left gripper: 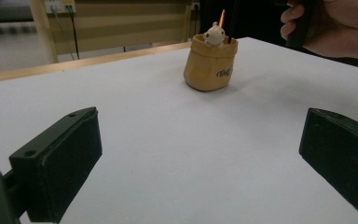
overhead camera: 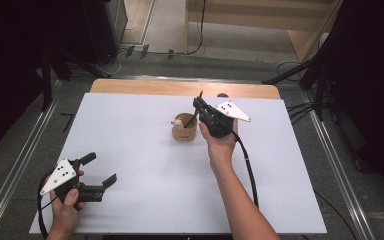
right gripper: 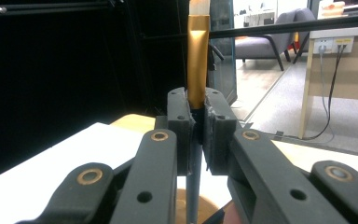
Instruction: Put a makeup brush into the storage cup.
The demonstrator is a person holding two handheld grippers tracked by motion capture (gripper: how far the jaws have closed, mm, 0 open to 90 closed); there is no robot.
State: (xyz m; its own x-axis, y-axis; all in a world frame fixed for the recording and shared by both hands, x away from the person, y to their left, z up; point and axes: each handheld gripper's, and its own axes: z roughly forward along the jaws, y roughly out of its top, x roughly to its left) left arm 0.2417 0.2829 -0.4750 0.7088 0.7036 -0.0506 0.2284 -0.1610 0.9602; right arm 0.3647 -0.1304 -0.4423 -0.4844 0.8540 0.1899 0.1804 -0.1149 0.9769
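Note:
A tan pen cup (overhead camera: 185, 132) with a small white figure on its rim stands mid-table, also in the left gripper view (left gripper: 209, 67). My right gripper (overhead camera: 198, 104) hovers just right of and above the cup, shut on a paintbrush (right gripper: 198, 60) with a gold ferrule above the jaws. The brush's dark handle (overhead camera: 194, 119) slants down into the cup, whose rim (right gripper: 207, 205) lies below the jaws. Its pads (right gripper: 181, 119) pinch the brush below the ferrule. My left gripper (overhead camera: 101, 168) rests near the table's front left, open, nothing between its fingers (left gripper: 58, 161).
A white board (overhead camera: 130, 150) covers the table, with a wooden strip (overhead camera: 180, 88) at its far edge. A thin orange stick (left gripper: 222, 17) rises behind the figure in the cup. Cables lie on the floor (overhead camera: 300, 107) to the right. Metal rails run along both sides.

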